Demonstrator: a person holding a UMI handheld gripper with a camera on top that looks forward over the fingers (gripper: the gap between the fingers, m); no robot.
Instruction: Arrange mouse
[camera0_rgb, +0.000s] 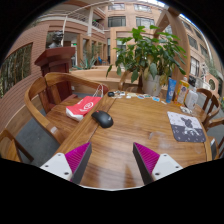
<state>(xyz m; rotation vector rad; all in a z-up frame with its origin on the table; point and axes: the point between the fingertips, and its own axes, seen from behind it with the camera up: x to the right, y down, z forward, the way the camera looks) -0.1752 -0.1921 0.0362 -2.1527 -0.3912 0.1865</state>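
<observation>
your gripper (110, 163) sits above the near edge of the wooden bench (130, 135), fingers spread wide, nothing between them, just bare wood in the gap. left pad (78, 158) and right pad (147, 157) are both magenta and both clear of any object.

the mouse (102, 119) is dark, sitting on the bench well beyond the fingers, a bit left of the gap's centre line. it's not touching the fingers. just behind and left of it lies a red mouse mat (83, 106) with a white logo, near the bench's left edge; the mouse looks just off the mat's near corner, can't tell if it overlaps it.

right side of the bench: a printed sheet (186, 126) with a dark patterned picture lies flat, well apart from the mouse. at the far end stands a big leafy plant (150, 52), with a few small items beside it, including a blue box (171, 90); too small to read.

wooden chair (45, 92) on the left of the bench, another chair (207, 100) at the far right. beyond the bench you've got a brick building (70, 30) with balconies and windows.
</observation>
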